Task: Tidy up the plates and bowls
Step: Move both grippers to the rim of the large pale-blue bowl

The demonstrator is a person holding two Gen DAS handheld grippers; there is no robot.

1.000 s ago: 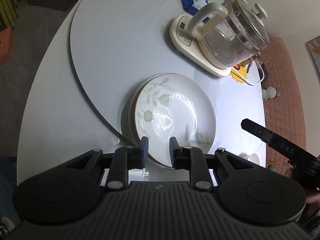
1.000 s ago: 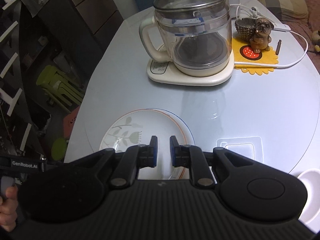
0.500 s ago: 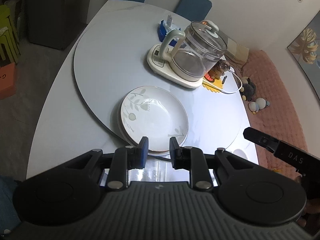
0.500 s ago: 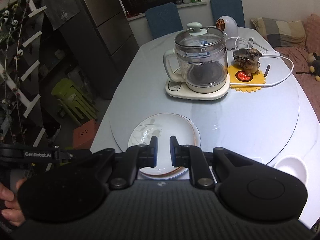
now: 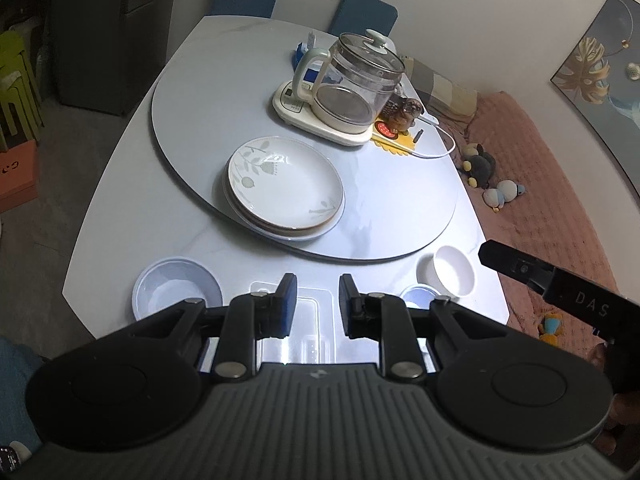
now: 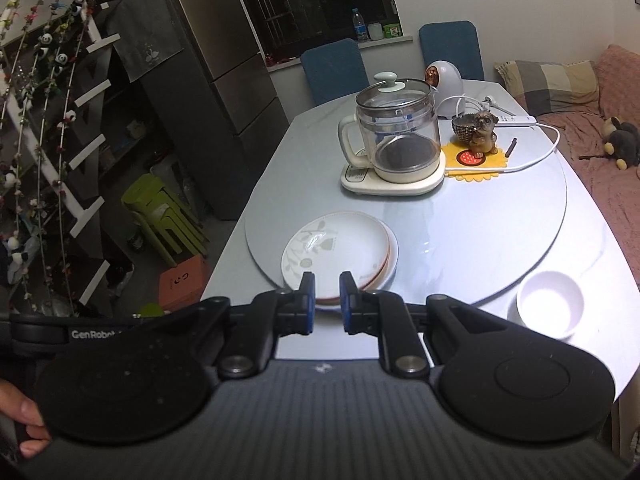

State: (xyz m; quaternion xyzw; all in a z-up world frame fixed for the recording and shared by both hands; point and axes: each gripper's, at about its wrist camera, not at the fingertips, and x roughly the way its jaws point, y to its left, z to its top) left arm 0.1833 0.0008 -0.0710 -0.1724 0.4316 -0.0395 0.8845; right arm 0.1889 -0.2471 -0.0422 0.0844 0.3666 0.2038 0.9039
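Both tools have pulled back and risen since a second ago, so the stack of plates (image 5: 286, 190), which filled the near view then, now sits well ahead of them and much more of the room shows. The left tool (image 5: 313, 300) hangs above the near edge of the worktop (image 5: 116, 184) with its jaws spread a little and nothing between them. The right tool (image 6: 324, 300) hovers over the near rim of the stack, jaws likewise slightly apart and holding nothing.

The plates rest near the front-left edge of the round turntable (image 5: 400, 216), leaf pattern uppermost. Off the turntable, along the worktop's near edge, stand a pale blue bowl (image 5: 176, 292) to the left, a white bowl (image 5: 454, 270) to the right and a small blue dish (image 5: 418, 296) just beside the white one. Bare turntable lies between the plates and the glass kettle (image 5: 352, 84) farther back, with a dog figurine (image 6: 482, 134) on a yellow mat beside it.

"GenRobot" reads on the left tool's body in the right view; "DAS" shows on the right tool's body in the left view.
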